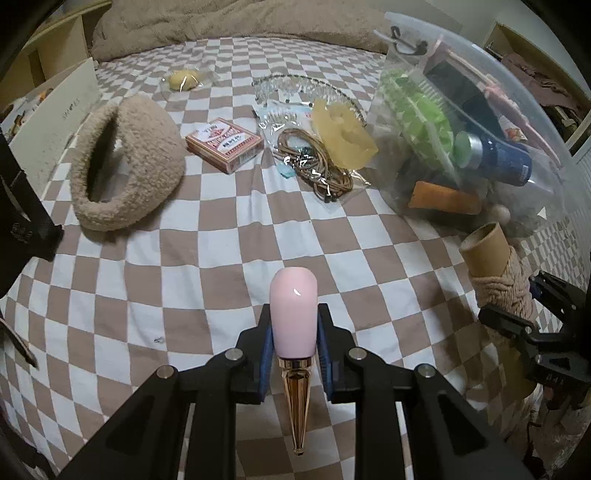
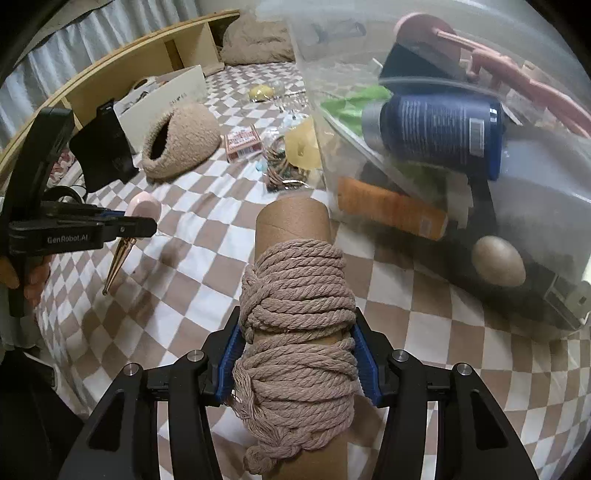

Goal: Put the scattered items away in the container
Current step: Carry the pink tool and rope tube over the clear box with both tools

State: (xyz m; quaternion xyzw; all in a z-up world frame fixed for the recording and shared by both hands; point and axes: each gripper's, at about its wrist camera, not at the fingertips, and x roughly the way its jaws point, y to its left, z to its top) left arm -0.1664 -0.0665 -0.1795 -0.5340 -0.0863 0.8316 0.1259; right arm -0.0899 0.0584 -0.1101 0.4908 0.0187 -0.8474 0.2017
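Observation:
My left gripper (image 1: 293, 332) is shut on a pink bottle (image 1: 293, 314) with a pointed gold cap, held above the checked bedsheet; the same bottle (image 2: 142, 208) shows at the left of the right wrist view. My right gripper (image 2: 295, 354) is shut on a cardboard tube wound with beige rope (image 2: 295, 325), also lifted off the bed. The clear plastic container (image 1: 517, 122) stands at the right, holding a blue can (image 2: 439, 133), an orange tube (image 2: 391, 212), a wooden egg (image 2: 498, 260) and green pieces. On the bed lie a card pack (image 1: 223, 144), a bagged cord (image 1: 314, 166), a yellow item (image 1: 343, 133) and a fluffy beige hat (image 1: 125, 166).
A tiara (image 1: 295, 86) and a bagged yellow object (image 1: 183, 81) lie farther back. A white box (image 1: 55, 118) and a wooden shelf (image 2: 147, 66) stand along the left edge. A beige blanket (image 1: 240, 26) is bunched at the far end of the bed.

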